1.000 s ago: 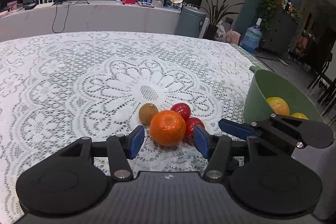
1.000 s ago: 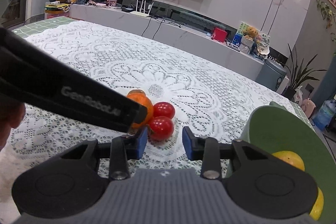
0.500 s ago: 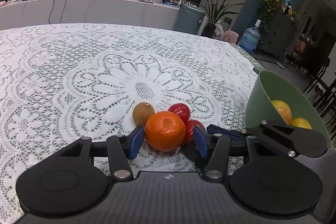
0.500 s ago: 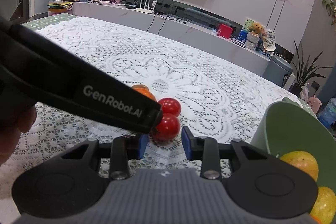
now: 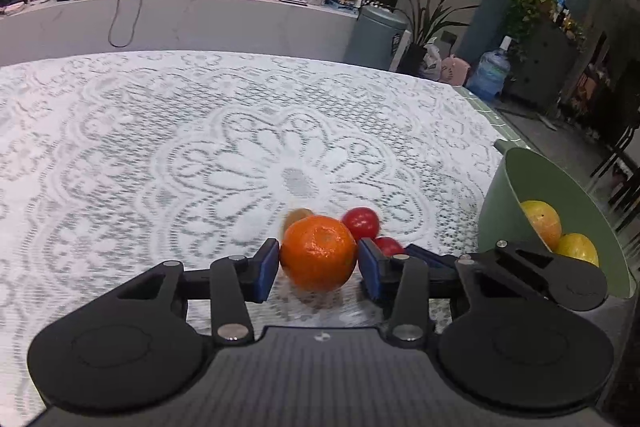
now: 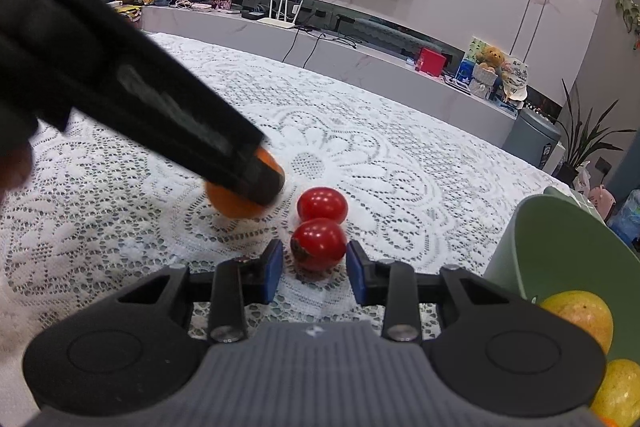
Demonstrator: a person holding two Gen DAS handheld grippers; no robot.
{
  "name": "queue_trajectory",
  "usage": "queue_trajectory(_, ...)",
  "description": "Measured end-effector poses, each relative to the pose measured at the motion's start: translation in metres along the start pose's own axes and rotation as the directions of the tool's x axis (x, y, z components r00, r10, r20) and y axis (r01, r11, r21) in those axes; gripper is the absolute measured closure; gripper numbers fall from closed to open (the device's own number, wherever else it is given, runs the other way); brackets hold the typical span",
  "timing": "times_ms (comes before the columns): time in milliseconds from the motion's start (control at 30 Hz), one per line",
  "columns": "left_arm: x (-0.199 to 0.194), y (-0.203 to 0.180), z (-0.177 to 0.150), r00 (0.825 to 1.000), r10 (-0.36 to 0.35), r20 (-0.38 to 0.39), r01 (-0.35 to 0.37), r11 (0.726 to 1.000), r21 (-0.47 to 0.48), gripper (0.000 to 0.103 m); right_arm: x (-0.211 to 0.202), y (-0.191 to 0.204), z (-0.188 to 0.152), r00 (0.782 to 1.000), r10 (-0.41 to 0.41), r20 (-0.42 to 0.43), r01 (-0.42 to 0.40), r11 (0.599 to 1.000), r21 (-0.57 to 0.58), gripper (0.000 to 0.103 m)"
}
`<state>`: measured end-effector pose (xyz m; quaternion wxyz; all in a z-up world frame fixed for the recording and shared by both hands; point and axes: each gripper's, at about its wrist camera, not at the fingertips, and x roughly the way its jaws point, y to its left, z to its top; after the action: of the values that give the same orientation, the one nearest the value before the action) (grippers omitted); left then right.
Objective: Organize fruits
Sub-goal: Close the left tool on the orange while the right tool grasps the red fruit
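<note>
While the left gripper is pinching the orange between both blue pads, the green bowl is sitting at three o'clock; on the right wrist view, the right gripper is spreading its fingers around the near tomato, not quite touching; the second tomato is lying at twelve o'clock.

No lettering can be read anywhere in these two views. In the right wrist view the side of the left gripper carries a pale printed mark, but it is smeared by blur and no letter can be made out. The red box and the blue cartons on the far shelf show printing too small to read, as does the sticker on the grey bin. In the left wrist view the water bottle on the floor bears a label that stays illegible.
</note>
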<state>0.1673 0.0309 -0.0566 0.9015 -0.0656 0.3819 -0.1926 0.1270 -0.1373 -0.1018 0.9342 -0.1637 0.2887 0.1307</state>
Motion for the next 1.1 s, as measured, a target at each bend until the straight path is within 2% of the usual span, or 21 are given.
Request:
queue_trajectory(233, -0.005, 0.022, -0.001, 0.997, 0.044, -0.057, -0.047, 0.997, -0.059, 0.054, 0.003, 0.001, 0.0, 1.0, -0.013, 0.008, 0.013, 1.0, 0.007, 0.071)
queue_trajectory(333, -0.002, 0.019, -0.003, 0.995, 0.062, -0.078, -0.065, 0.997, -0.035, 0.054, 0.004, 0.002, 0.0, 1.0, -0.014, 0.007, 0.014, 1.0, 0.015, 0.075)
queue_trajectory(533, 0.001, 0.012, -0.005, 0.994, 0.083, -0.078, -0.081, 0.997, 0.018, 0.052, 0.003, 0.002, 0.002, 1.0, -0.017, -0.001, 0.017, 1.0, 0.021, 0.075)
queue_trajectory(667, 0.007, 0.006, -0.008, 0.989, 0.124, -0.074, -0.119, 0.99, 0.07, 0.051, 0.002, 0.002, 0.002, 1.0, -0.016, -0.003, 0.016, 1.0, 0.022, 0.075)
queue_trajectory(1100, 0.009, 0.002, -0.011, 0.988, 0.145, -0.053, -0.14, 0.986, 0.094, 0.053, 0.001, 0.003, 0.001, 1.0, -0.016, 0.007, 0.016, 1.0, -0.004, 0.076)
